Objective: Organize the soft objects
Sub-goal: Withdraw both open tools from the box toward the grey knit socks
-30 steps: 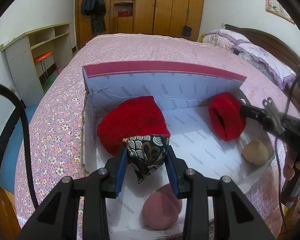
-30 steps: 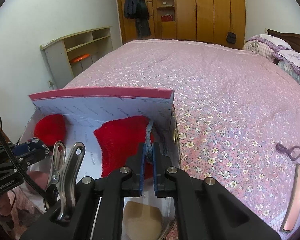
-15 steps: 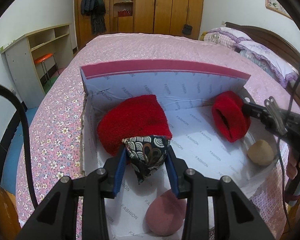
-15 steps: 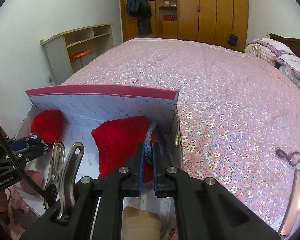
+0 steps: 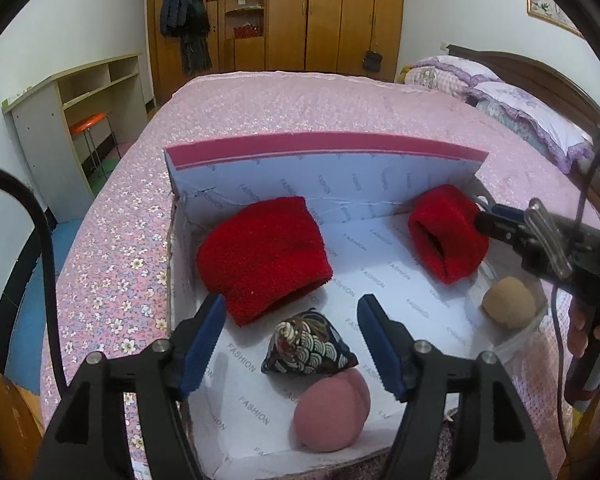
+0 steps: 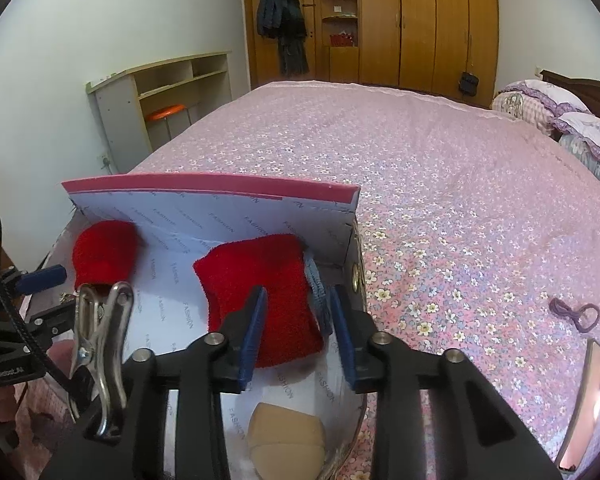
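Both jaws have just been opening: left gripper (image 5: 290, 346) parted over the dark wave-patterned fabric pouch (image 5: 308, 346) lying in the white cardboard box (image 5: 380, 192); right gripper (image 6: 298, 338) parted beside the red terry wristband (image 6: 260, 296), on the pink floral bedspread (image 6: 440, 184).

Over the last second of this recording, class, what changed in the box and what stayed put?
The left hand-held gripper has just been opening and let go of the patterned pouch, which now lies in the box. The right hand-held gripper has also just been opening, releasing the red wristband. The other red wristband, pink sponge and tan sponge stayed.
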The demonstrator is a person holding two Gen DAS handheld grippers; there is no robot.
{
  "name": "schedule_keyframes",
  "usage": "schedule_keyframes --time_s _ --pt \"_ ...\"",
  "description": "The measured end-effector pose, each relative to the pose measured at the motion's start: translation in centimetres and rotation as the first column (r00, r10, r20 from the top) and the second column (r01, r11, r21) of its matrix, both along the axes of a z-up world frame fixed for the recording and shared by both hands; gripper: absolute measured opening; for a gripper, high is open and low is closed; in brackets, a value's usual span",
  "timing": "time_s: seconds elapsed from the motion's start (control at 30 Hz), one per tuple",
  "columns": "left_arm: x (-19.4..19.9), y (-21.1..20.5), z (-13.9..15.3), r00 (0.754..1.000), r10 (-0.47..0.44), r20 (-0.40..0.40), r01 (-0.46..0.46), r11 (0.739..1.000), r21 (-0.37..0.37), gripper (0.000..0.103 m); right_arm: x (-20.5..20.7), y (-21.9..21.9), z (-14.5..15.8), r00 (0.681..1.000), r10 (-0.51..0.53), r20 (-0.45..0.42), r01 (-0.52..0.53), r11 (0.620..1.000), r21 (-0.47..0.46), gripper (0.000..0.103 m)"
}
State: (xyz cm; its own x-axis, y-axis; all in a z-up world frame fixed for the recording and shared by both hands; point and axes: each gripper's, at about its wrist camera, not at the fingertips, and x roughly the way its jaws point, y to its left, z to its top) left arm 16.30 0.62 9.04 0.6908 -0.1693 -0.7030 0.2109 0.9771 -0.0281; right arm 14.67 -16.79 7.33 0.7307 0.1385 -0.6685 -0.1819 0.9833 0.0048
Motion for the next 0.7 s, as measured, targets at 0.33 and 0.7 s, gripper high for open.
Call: schedule_keyframes --time_s 0.33,0.7 --pt "-1.4 0.4 0.5 1.000 -0.003 -0.004 0.003 1.000 0.003 0.073 -1.2 0.0 0.9 1.000 0.003 0.029 -0.004 1.000 0.007 0.044" --pt "-3.4 0.3 1.8 1.000 -0.015 0.018 0.014 1.000 0.018 0.073 -3.3 0.0 2.2 0.998 0.016 0.059 -0.018 0.999 0.031 0.044"
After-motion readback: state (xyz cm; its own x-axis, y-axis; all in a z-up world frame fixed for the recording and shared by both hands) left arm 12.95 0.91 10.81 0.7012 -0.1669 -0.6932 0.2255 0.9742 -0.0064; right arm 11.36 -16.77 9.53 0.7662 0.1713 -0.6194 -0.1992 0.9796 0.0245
